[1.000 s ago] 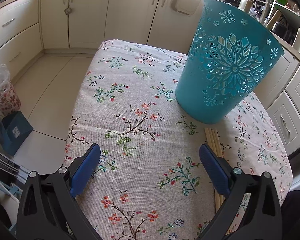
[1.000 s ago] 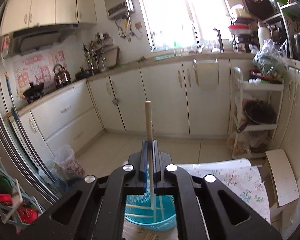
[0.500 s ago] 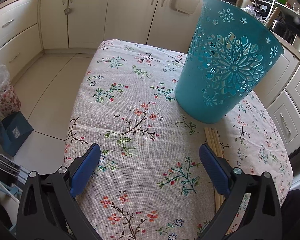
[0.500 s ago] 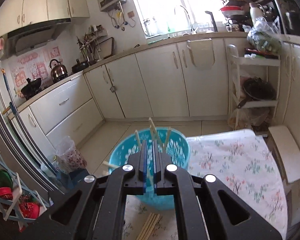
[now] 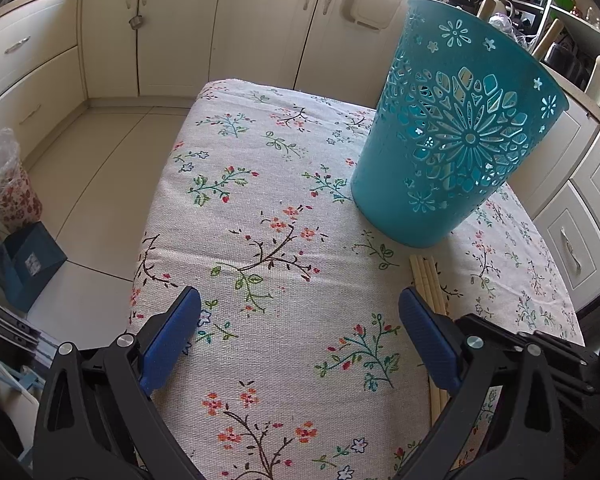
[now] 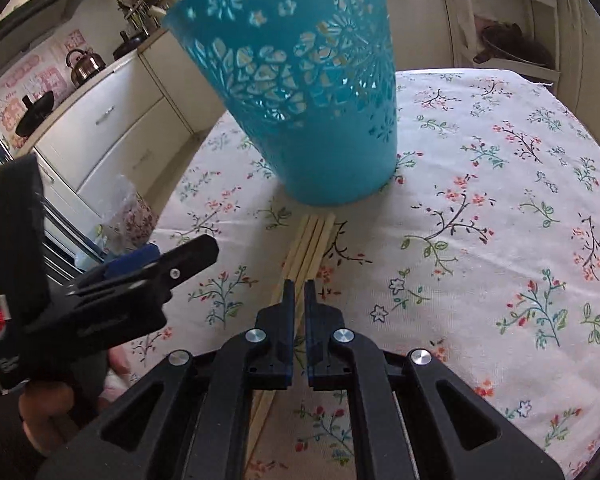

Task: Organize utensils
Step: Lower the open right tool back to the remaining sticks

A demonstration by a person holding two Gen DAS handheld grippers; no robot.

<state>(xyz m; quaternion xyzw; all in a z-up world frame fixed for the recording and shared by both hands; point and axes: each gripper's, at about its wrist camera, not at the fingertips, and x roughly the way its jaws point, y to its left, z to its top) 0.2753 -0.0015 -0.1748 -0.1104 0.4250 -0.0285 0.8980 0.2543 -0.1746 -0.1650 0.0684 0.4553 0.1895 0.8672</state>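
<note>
A teal cut-out basket (image 5: 456, 132) stands upright on the flowered tablecloth (image 5: 284, 184). A bundle of pale wooden chopsticks (image 6: 312, 240) lies flat on the cloth just in front of the basket (image 6: 312, 92), and shows again as chopsticks (image 5: 428, 280) beside my left gripper's right pad. My left gripper (image 5: 300, 332) hovers open over bare cloth, holding nothing. My right gripper (image 6: 299, 292) is shut and holds nothing. It points down, with its tips just above the near part of the chopstick bundle. What is inside the basket is hidden.
One finger of the left gripper (image 6: 188, 256) and the hand (image 6: 44, 412) holding it sit close on the left in the right wrist view. Cream kitchen cabinets (image 5: 260, 20) ring the table. A bag (image 5: 4, 184) and a blue box (image 5: 32, 260) stand on the floor to the left.
My right gripper dropped from high above the basket to just over the chopsticks on the cloth. The chopstick it held a second ago is gone from its jaws. My left gripper stayed still.
</note>
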